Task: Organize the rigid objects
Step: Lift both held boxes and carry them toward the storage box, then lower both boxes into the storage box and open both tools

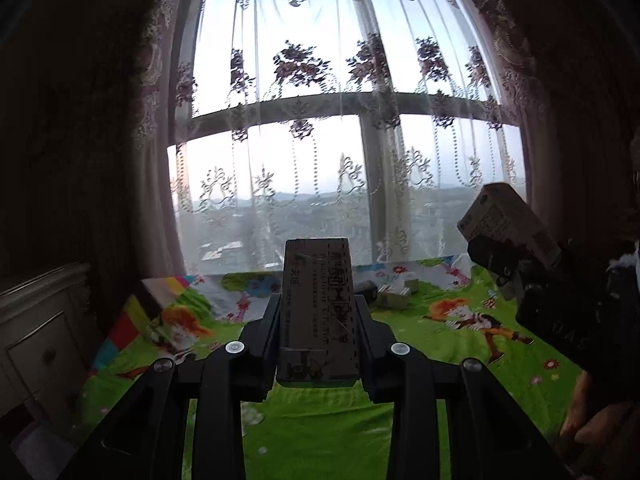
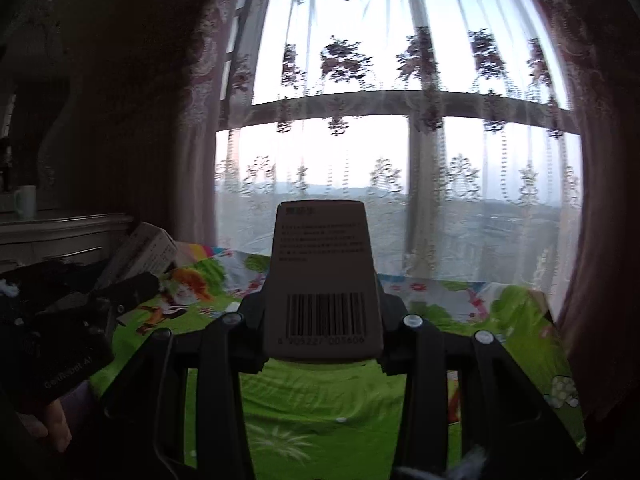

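Note:
My left gripper (image 1: pixel 318 312) is shut on a tall narrow carton (image 1: pixel 318 304) with printed text, held up above the green cartoon sheet (image 1: pixel 320 420). My right gripper (image 2: pixel 322 300) is shut on a pale box with a barcode (image 2: pixel 322 280), also held up in the air. In the left wrist view the right gripper (image 1: pixel 520 264) shows at the right edge with its box (image 1: pixel 506 220). In the right wrist view the left gripper (image 2: pixel 120 292) shows at the left with its carton (image 2: pixel 144 252). Several small boxes (image 1: pixel 394 294) lie on the sheet far back near the window.
A lace curtain (image 1: pixel 340 120) covers a big window behind the bed. A white dresser (image 1: pixel 36 320) stands at the left, with a white mug (image 2: pixel 25 200) on top. Dark drapes hang at both sides.

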